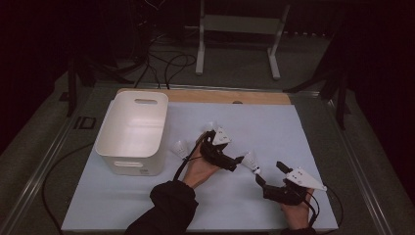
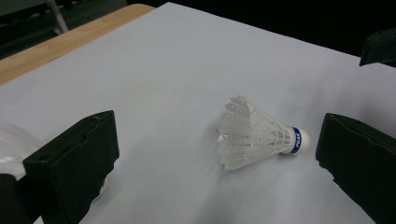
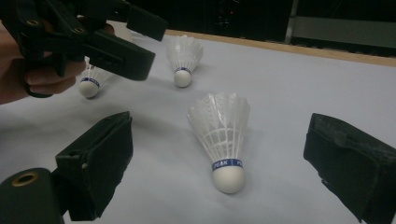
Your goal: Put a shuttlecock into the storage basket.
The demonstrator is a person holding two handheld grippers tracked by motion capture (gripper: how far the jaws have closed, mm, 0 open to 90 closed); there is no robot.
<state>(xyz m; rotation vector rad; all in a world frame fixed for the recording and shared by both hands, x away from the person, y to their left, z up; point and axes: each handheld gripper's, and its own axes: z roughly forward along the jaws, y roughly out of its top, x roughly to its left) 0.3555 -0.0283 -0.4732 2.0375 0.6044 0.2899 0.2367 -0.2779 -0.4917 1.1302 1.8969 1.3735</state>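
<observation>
High view: three white shuttlecocks lie on the pale sheet covering the worktop, and a white plastic bin [image 1: 132, 131] stands by the sheet's left edge. The nearest shuttlecock [image 1: 251, 161] rests right of the sheet's middle, toward the near edge, between the left gripper [image 1: 230, 163] and the right gripper [image 1: 269, 173]. Both grippers have their jaws spread wide with nothing between them.

From the right gripper view, that shuttlecock [image 3: 223, 140] lies on its side, cork tip toward the camera, centred in the gap between the jaws. The other two, one [image 3: 183, 58] toward the far edge and another [image 3: 92, 79] partly behind the left gripper [image 3: 135, 39], are well apart from it.

The step looks like a pick-up of this shuttlecock, likely for the bin. To do it well, I would have one gripper commit and the other draw back, since both are aimed at the same piece. Closing across the cork or the blue band would be safer than across the skirt, which may flex or crush. Lower until the jaw tips nearly meet the sheet, then close gently, as a light shuttlecock could roll away at a nudge.
</observation>
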